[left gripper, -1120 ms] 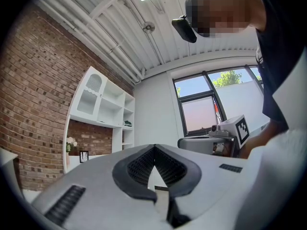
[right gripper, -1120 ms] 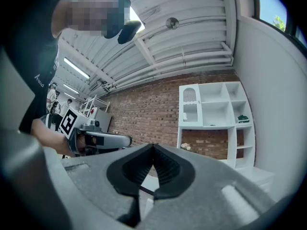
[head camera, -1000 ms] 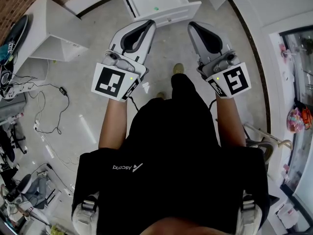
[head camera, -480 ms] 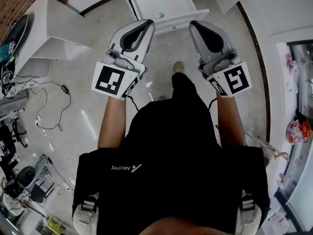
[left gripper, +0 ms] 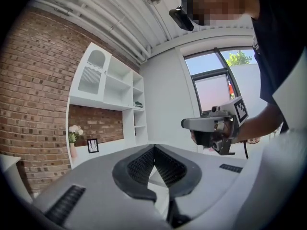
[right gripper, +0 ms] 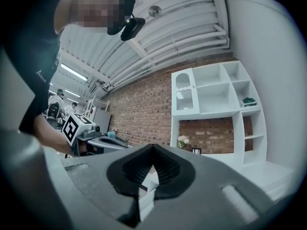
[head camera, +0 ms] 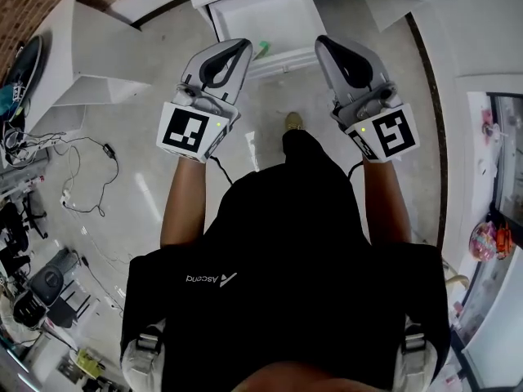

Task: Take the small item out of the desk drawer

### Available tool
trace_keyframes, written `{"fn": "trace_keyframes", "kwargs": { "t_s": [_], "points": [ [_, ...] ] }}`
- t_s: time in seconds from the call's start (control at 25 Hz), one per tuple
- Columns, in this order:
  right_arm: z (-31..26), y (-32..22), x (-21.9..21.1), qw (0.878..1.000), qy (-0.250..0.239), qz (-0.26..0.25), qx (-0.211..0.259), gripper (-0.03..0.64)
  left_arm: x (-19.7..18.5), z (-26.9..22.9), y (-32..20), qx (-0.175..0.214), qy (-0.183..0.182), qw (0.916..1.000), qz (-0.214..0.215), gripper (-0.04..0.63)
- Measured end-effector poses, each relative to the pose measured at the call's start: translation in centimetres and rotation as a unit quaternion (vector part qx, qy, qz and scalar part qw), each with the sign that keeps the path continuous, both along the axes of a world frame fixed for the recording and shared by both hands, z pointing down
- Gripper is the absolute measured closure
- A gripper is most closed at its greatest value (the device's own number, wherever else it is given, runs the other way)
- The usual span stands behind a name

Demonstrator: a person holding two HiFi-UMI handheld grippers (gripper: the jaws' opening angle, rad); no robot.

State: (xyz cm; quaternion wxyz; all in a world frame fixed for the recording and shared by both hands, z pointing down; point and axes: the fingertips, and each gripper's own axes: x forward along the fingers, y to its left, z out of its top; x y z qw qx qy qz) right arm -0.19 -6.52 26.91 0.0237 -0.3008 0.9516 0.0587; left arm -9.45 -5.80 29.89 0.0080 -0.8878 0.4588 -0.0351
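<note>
The open white desk drawer (head camera: 282,59) holds one small green item (head camera: 261,50), which lies inside against the drawer's front wall. The person holds the grey-and-white left gripper (head camera: 242,46) and the matching right gripper (head camera: 325,44) out side by side above the floor, aimed at the drawer. Each has its jaws pressed together on nothing. The left gripper partly covers the item, so the item's shape cannot be made out.

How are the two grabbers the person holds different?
The left gripper points close beside the small green item in the drawer; the right gripper points farther from it, by the drawer's right corner. Their square markers show different patterns. Both are shut and empty.
</note>
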Motion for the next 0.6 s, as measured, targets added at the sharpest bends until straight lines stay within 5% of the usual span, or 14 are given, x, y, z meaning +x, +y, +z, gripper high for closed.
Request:
{"fn": "trace_keyframes", "kwargs": {
  "t_s": [0.6],
  "points": [
    [2.3, -14.1, 3.1, 0.998, -0.002, -0.048, -0.028, 0.615, 1.2, 10.4, -13.4, -0.115, -0.097, 0.9879, -0.037, 0.597]
  ]
}}
